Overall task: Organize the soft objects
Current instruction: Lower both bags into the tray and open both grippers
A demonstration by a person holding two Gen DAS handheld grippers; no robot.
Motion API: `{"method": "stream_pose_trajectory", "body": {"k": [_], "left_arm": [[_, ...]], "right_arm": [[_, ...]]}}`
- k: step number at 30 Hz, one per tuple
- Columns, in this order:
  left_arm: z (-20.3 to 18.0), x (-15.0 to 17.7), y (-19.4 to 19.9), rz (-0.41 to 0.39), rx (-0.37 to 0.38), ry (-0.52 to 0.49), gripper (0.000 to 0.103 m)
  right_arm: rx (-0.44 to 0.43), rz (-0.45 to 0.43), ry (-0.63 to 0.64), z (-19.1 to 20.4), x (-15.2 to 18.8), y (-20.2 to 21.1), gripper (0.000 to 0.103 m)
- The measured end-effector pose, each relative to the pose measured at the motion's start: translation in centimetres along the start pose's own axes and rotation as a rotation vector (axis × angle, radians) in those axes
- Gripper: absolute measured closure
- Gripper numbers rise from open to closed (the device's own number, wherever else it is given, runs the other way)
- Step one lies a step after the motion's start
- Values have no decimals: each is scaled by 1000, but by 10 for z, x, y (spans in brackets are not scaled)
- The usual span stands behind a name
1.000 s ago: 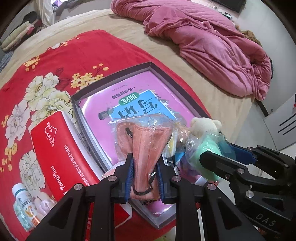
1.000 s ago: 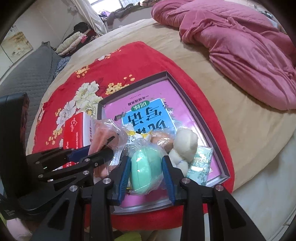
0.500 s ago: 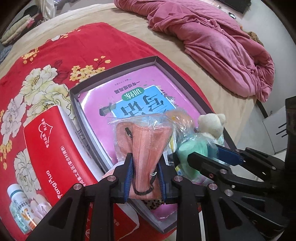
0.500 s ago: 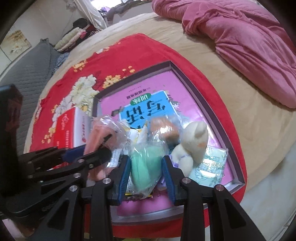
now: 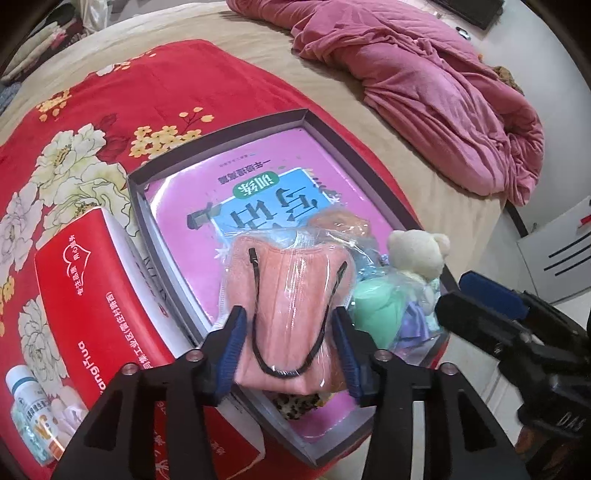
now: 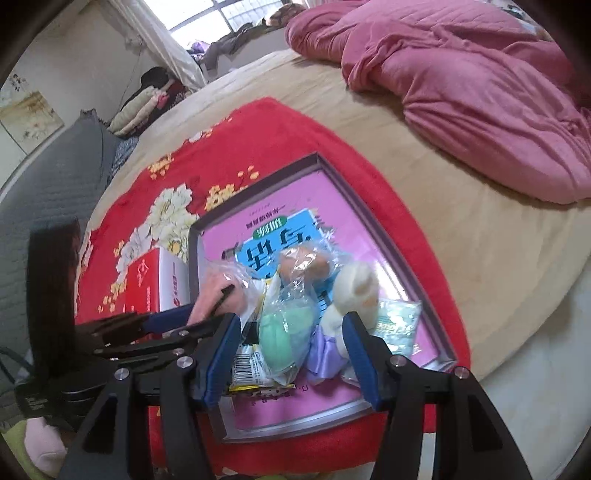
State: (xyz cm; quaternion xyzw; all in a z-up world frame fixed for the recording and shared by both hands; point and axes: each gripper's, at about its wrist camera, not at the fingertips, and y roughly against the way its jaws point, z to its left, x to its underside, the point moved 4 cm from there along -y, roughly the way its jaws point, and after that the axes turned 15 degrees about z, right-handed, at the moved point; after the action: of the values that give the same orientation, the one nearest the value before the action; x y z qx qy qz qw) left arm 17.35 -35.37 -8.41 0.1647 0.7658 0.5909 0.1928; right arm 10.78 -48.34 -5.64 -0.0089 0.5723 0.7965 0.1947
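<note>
While your left hand-held gripper has just been opening, its pads stand off either side of the bagged pink mask, which lies in the grey tray on the bed. Your right hand-held gripper has likewise just spread, the bagged green sponge lying loose between its pads beside the plush bear.

A tan bed carries a red floral blanket and a rumpled pink quilt.
</note>
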Motion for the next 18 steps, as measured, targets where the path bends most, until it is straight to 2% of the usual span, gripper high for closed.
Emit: {"method": "stream_pose_trajectory", "body": {"k": [3,6,9,12,14,18], "left_arm": [[-1,1,4,-8,-20,-3,46],[2,1,9,-14,-6,5,42],[5,3,20,-34,4,12,34],[5,6,38,-68,17,7,32],[7,10,51,-91,21,6,31],[16,22,83,-144,32,15,28]], "right_arm": [[-2,-21,1,1,-1,11,46],[8,-47,7,5,-2,23,46],[6,-69,6,8,-2,34,46],[13,-103,19,17,-3,48,45],[12,-120,28,24,-3,55,39],[22,-155,57,41,-3,69,37]]}}
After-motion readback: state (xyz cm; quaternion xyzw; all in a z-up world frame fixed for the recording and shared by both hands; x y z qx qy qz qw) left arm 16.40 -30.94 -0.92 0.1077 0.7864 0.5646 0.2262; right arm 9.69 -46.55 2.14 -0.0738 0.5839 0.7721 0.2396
